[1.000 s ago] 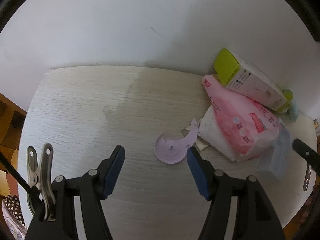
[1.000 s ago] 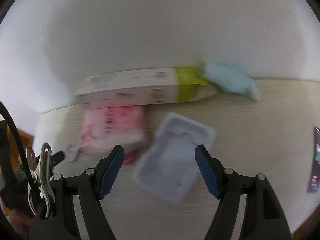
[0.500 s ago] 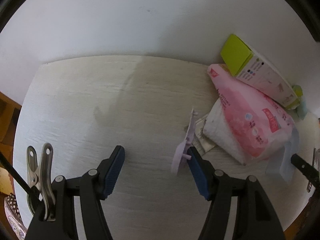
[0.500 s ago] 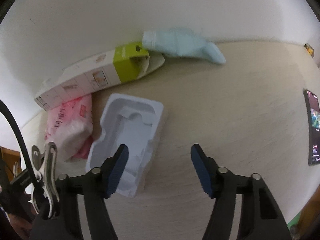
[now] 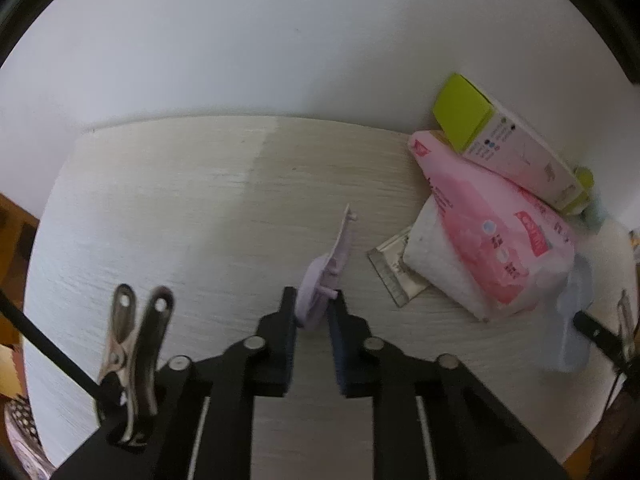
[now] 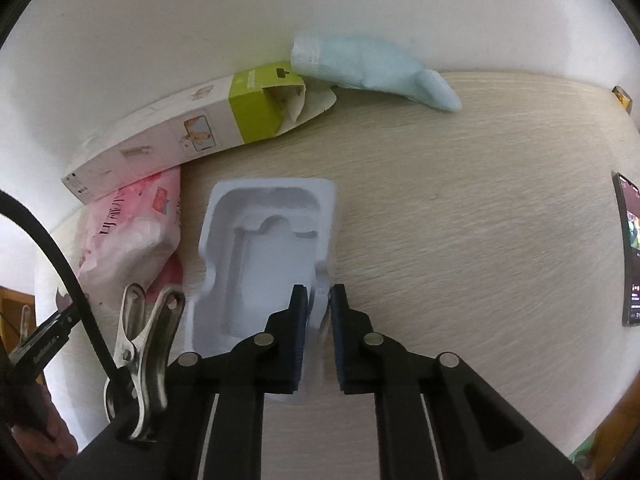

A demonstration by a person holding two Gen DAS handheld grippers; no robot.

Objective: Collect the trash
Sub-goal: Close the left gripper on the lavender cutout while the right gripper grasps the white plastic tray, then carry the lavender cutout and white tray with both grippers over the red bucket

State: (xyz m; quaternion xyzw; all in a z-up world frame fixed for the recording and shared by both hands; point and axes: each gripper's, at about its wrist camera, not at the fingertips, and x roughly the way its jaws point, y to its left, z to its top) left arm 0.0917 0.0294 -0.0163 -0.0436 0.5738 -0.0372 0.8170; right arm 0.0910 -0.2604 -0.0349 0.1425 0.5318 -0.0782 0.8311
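Phone (image 6: 629, 250): cut off at picture's right edge; flat wrapper (image 5: 394, 270): part-hidden under pink pack (image 5: 492, 220); print unreadable.

Lilac disc (image 5: 320, 280), white tray (image 6: 264, 248), both pinched

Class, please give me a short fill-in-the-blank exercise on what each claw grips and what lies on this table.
1. The left claw closes on a thin ____ plastic piece.
2. The right claw closes on the edge of the ____ moulded tray.
3. The long box rests on the ____ tissue pack.

Missing words: lilac; white; pink
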